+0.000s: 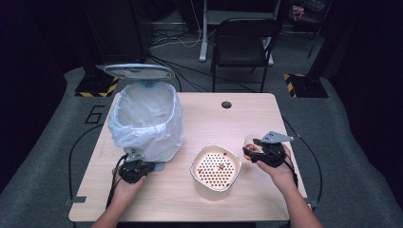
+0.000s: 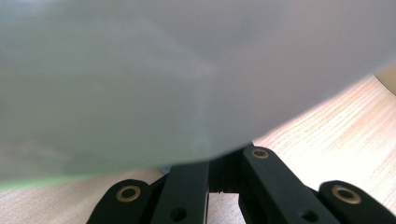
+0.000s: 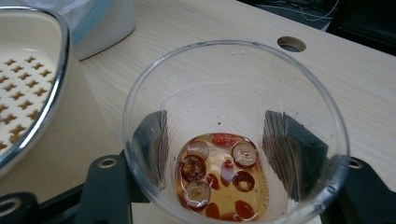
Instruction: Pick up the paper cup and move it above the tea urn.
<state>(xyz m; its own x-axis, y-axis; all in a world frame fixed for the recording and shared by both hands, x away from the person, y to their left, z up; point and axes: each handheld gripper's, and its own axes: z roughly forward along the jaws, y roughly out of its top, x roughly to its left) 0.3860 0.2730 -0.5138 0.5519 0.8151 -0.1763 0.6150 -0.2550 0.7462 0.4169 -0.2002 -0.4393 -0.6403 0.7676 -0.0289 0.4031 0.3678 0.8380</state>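
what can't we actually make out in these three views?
- Left gripper jaw tips: in the left gripper view the blurred white bag covers them; too small in the high view. Open or shut unclear.
- Bin contents: hidden by the bag in the high view.
- Strainer container: cut off by the right gripper view's left edge.
- Scraps on the strainer: too small in the high view.

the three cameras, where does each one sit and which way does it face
High view: above the person's side, facing forward and down on the table; both forearms, left gripper, right gripper.
Left gripper view: on the left gripper, close against the white bag-lined bin; its black jaws rise below.
Right gripper view: on the right gripper, looking down into a clear cup between its jaws.
Shared: high and right gripper views both show the cream strainer pot and the table's hole.
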